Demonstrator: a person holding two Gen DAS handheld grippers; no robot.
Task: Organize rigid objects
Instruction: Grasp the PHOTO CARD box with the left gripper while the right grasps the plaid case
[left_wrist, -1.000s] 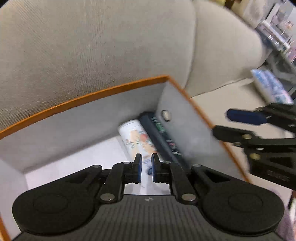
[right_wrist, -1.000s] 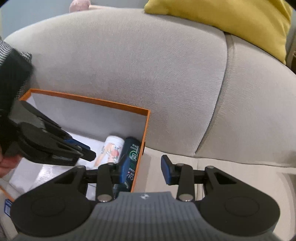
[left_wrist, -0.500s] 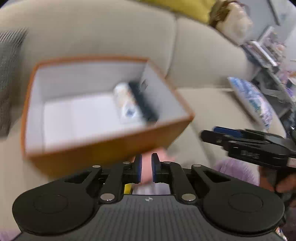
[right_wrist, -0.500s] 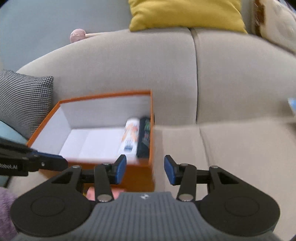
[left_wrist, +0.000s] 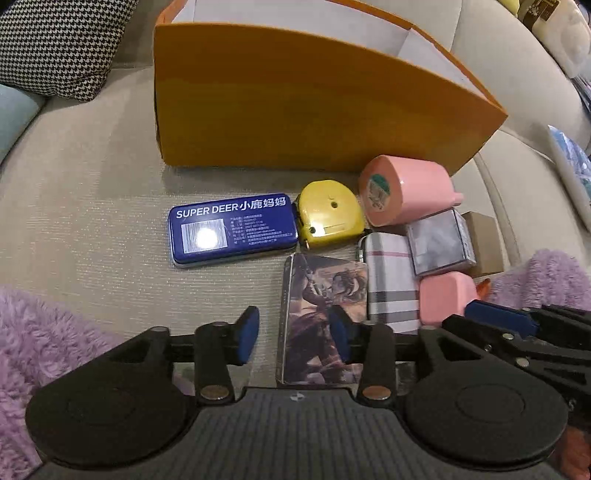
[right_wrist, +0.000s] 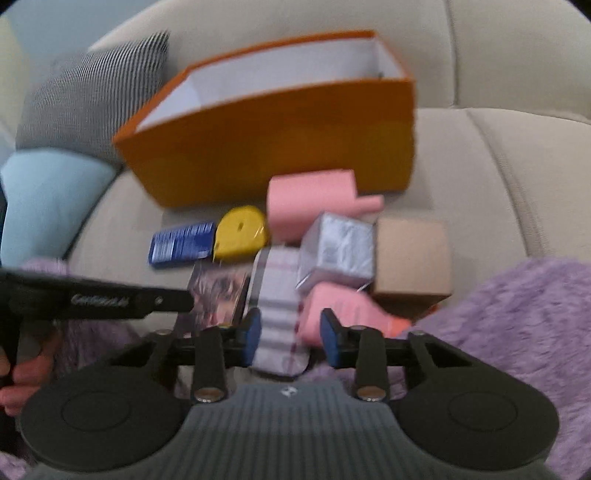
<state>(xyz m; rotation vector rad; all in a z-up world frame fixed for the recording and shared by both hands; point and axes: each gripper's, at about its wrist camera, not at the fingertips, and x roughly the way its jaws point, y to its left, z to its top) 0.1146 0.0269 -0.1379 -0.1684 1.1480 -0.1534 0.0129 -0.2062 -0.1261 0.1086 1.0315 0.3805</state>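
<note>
one orange box, two pink containers

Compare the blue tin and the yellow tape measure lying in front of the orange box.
The blue tin is a long, flat rectangle with white lettering and a barcode; the yellow tape measure is short, chunkier, and rounded on top. The tin's face is covered in print, while the tape measure's is plain with small holes. Both lie flat on the sofa seat, touching end to end, just in front of the orange box.

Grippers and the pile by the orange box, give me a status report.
Left gripper opening over picture box. Right gripper closing, nothing pinched. Orange box behind pile; nothing in the way.
</note>
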